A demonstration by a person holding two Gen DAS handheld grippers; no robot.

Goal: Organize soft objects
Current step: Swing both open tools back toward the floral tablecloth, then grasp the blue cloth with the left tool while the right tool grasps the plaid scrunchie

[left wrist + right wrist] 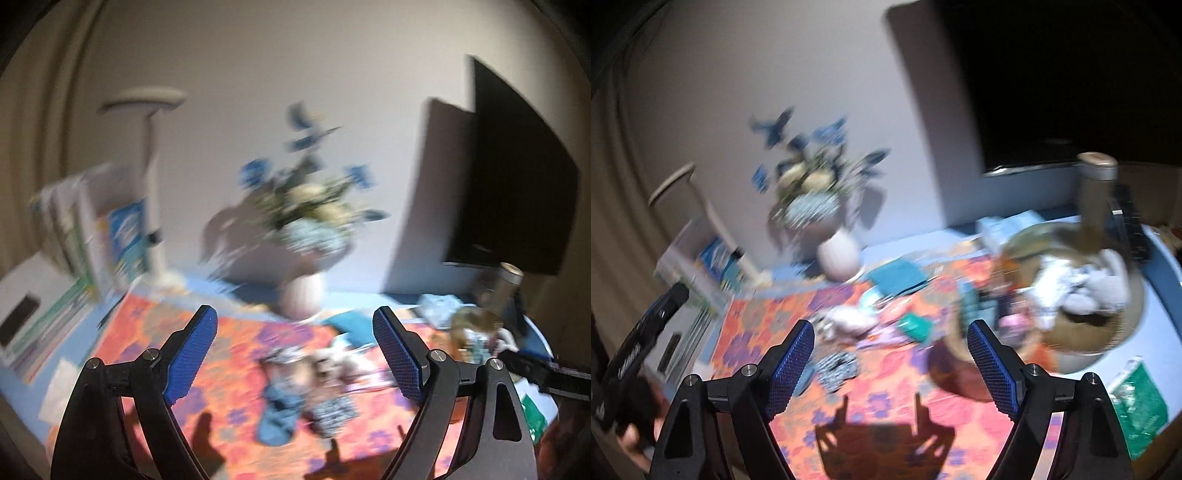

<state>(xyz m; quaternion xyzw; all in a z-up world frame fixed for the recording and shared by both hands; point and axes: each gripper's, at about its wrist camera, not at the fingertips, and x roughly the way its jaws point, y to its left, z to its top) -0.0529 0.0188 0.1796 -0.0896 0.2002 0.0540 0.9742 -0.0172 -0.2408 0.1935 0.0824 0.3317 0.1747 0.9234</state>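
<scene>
Both views are motion-blurred. Several small soft cloth items lie on an orange floral cloth [155, 332]: a blue piece [277, 413], a black-and-white patterned piece [332, 410] and a whitish heap [332, 362]. In the right wrist view the patterned piece [836, 369] and whitish heap [846, 319] lie ahead, and a round woven basket [1086, 354] holding white and grey soft items [1078, 288] sits at the right. My left gripper [295, 354] is open and empty above the cloth. My right gripper [892, 363] is open and empty, left of the basket.
A white vase of blue and cream flowers [299, 295] stands at the back against the wall. Books and a lamp [147, 166] are at the left. A dark monitor [517, 177] and a metal bottle [1097, 192] are at the right. A green packet [1137, 410] lies near the table edge.
</scene>
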